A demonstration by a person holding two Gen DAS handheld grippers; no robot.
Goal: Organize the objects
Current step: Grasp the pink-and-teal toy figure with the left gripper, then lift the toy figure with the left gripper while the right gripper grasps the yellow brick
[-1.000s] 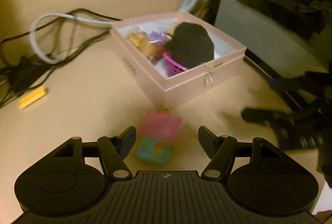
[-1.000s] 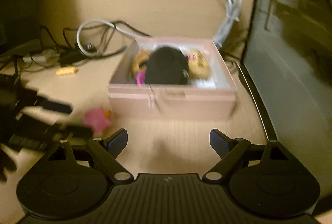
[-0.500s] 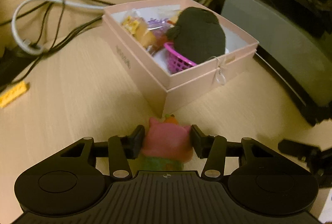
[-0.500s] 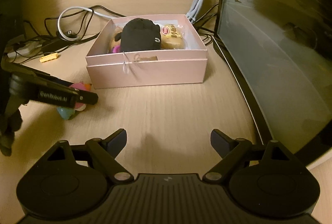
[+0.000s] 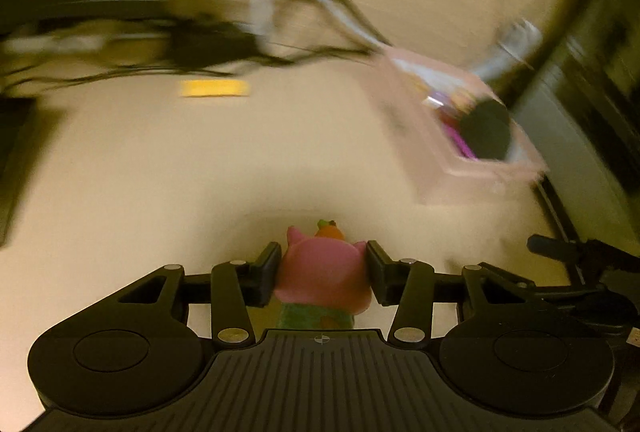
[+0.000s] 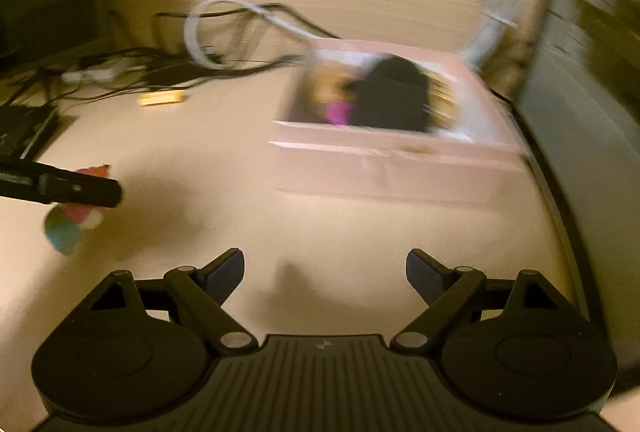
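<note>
A pink and teal toy figure sits between the pads of my left gripper, which is shut on it low over the wooden table. In the right wrist view the same toy hangs tilted under the left gripper's finger at the far left. The open pink box lies ahead to the right, holding a black cap-like thing and several small items. My right gripper is open and empty, facing the pink box. Both views are blurred by motion.
A yellow brick lies on the table left of the box, near a tangle of black and white cables. A dark monitor stands along the right edge. The right gripper's finger shows low at the right.
The left gripper shut on the pink toy and swung away with it, rolling, so the box slid to the right of its view. The right gripper stayed open and shifted a little.
</note>
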